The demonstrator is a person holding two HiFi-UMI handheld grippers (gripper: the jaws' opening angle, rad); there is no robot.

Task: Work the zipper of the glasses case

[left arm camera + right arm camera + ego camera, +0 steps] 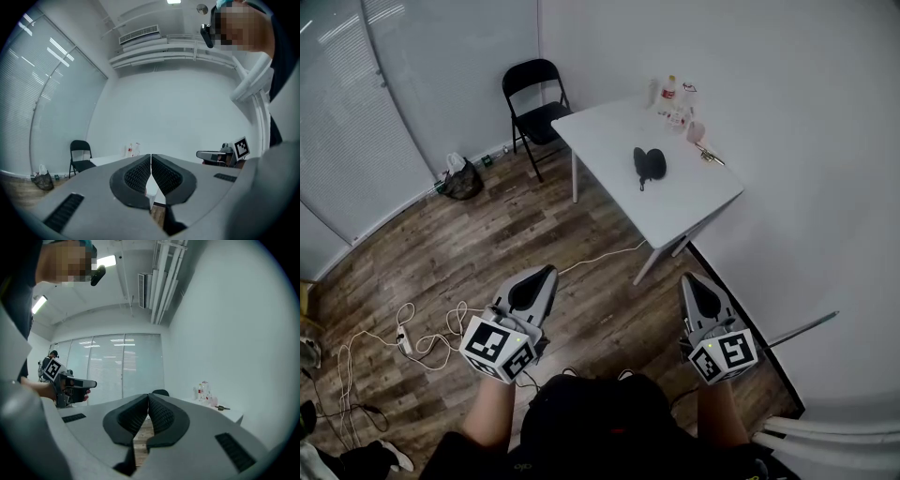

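Note:
The black glasses case (pixel 649 164) lies in the middle of the white table (pixel 609 141), far ahead of me in the head view. My left gripper (pixel 542 273) is held low over the wooden floor, shut with nothing in it. My right gripper (pixel 691 281) is also shut and empty, near the table's front corner but well short of the case. In the left gripper view the jaw pads (pixel 139 173) meet tip to tip. The right gripper view shows its pads (pixel 161 416) closed together. The case is not seen in either gripper view.
A black folding chair (pixel 534 103) stands beyond the table's left end. Bottles and small items (pixel 678 105) cluster at the table's far corner, with a small metal thing (pixel 709 156) by the right edge. White cables and a power strip (pixel 403 339) lie on the floor at left. A white wall (pixel 787 141) runs along the right.

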